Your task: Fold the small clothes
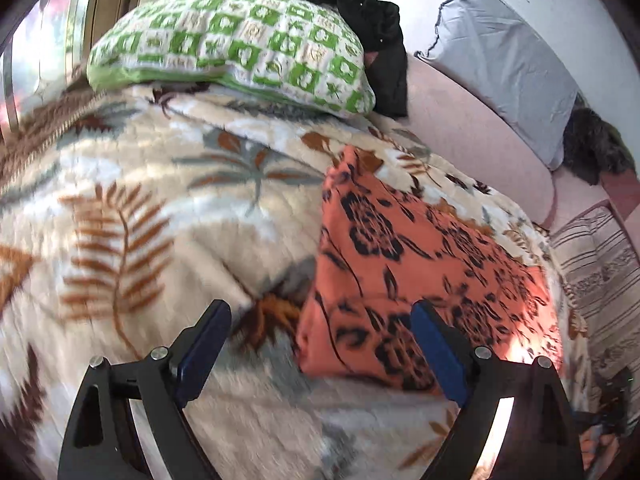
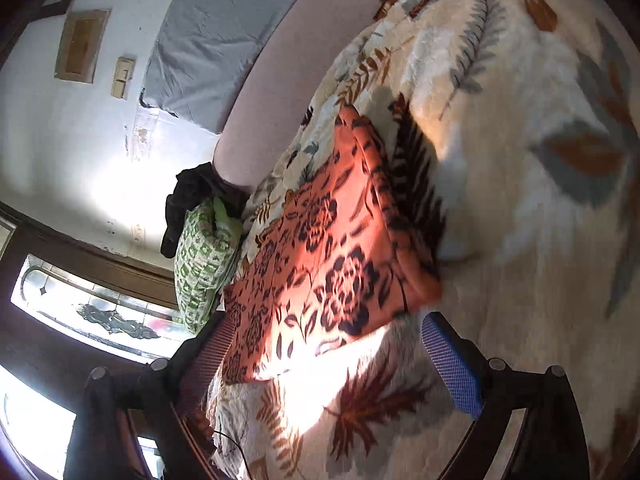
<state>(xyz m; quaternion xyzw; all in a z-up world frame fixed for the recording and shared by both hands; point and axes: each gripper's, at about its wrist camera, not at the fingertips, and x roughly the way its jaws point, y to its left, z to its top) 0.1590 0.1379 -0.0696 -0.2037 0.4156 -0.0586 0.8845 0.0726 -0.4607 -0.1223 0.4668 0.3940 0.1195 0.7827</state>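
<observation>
An orange cloth with a black floral print is seen lying folded flat on a cream blanket with brown and grey leaf print, toward the blanket's right side in the left wrist view. The same orange cloth is seen in the right wrist view, sunlit at its near edge, on the blanket.

The left gripper is held with its jaws spread wide, nothing between them; the blue pads are visible. Its right finger is seen over the near part of the cloth; contact cannot be told. The left finger is over bare blanket.

The right gripper is also spread wide and empty, its fingers framing the near edge of the cloth; touching cannot be confirmed. Motion blur is present in both views.

A green-and-white patterned pillow is lying at the far end of the blanket, with a black garment bunched just behind it. A grey pillow is propped against the wall, on a pink mattress. A striped cloth is seen at the right edge. A window with patterned glass is visible in the right wrist view.
</observation>
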